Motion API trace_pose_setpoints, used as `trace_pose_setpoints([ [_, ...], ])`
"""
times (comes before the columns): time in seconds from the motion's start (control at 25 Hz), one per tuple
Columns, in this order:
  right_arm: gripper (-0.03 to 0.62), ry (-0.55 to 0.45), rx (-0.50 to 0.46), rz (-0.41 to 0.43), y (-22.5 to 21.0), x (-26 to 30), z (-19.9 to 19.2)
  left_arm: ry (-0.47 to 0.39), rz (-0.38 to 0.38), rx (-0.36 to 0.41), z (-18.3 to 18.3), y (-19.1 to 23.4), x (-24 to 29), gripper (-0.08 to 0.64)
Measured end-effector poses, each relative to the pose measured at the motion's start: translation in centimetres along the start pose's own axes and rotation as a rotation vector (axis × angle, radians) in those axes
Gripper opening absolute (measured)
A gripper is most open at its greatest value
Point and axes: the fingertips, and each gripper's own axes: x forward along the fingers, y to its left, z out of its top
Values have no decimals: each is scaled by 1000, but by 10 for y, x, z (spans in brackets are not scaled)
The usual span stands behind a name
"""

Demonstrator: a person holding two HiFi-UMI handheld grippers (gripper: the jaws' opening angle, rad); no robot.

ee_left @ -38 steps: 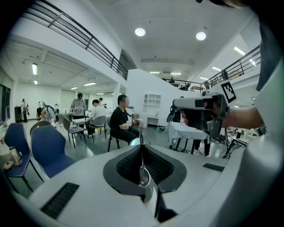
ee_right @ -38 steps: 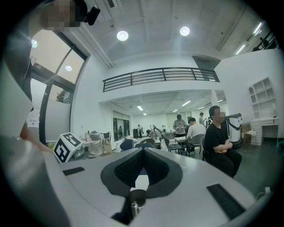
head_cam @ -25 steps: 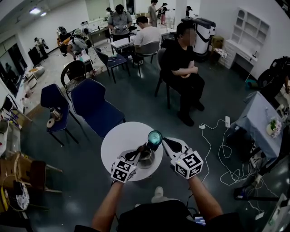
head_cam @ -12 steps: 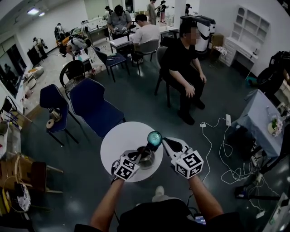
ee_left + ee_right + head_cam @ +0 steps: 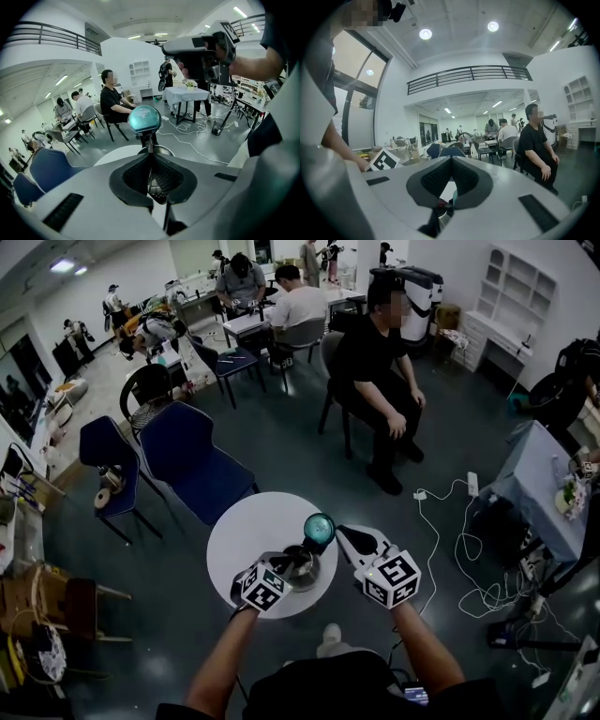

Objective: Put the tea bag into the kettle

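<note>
The left gripper (image 5: pixel 287 564) has edged forward (only slightly), its closed fingers now over the open kettle (image 5: pixel 306 572) on the round white bench (image 5: pixel 242 532). Whether they pinch the tea bag, I cannot tell. The right gripper (image 5: pixel 338 532) fingers grip the teal lid (image 5: pixel 319 528) just beyond the kettle.

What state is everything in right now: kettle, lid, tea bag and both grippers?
kettle: upright on the table, open, lid off.
lid: off the kettle, held on edge just above it.
right gripper: fingers shut on the lid.
left gripper: fingers shut, at the kettle's mouth.
tea bag: cannot be made out in any view.
</note>
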Motion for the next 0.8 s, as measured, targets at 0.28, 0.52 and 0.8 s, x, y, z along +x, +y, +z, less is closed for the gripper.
trace_pose_setpoints([
  [0.28,18,9,17,-12,-9,3,-5,46,-20,45,-2,5,10,25],
  [0.52,18,18,22,-17,-19,5,-8,96,-39,109,-1,6,23,24],
  [0.8,18,27,26,-22,-21,13,-12,150,-54,174,-8,14,31,23],
])
